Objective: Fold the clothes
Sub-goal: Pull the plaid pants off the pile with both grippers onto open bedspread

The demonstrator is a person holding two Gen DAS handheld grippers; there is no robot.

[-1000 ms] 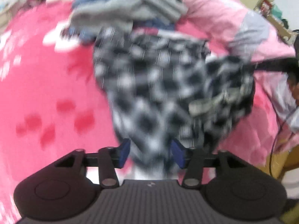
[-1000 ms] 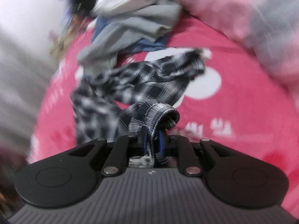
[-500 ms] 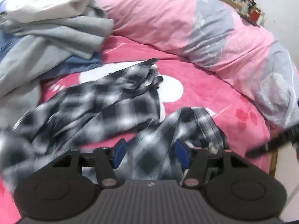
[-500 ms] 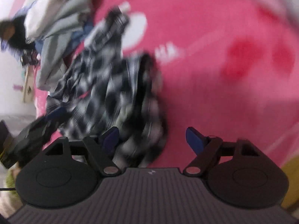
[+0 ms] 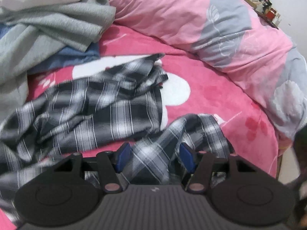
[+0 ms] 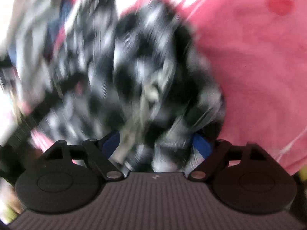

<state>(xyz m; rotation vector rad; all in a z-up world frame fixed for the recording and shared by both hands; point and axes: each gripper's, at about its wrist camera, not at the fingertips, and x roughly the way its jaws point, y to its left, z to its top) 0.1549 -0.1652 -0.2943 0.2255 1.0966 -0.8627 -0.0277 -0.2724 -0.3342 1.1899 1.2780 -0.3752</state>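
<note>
Right gripper (image 6: 156, 143): jaws wide apart, having just been opening; a bunched end of the plaid garment (image 6: 134, 72) lies between the blue pads, released rather than pinched, though blur hides any contact. A second ago this gripper was clamped on a cuff-like hem. Left gripper (image 5: 154, 158): jaws half apart astride a twisted plaid strip; whether the pads press it cannot be told. The plaid garment (image 5: 99, 111) sprawls crumpled on the red blanket (image 5: 220, 95), near the grey clothes pile (image 5: 57, 23) and below the pink duvet (image 5: 211, 23). Judgement: the garment is laid down, unflattened; folding has yet to begin, and regrasping appears next.
</note>
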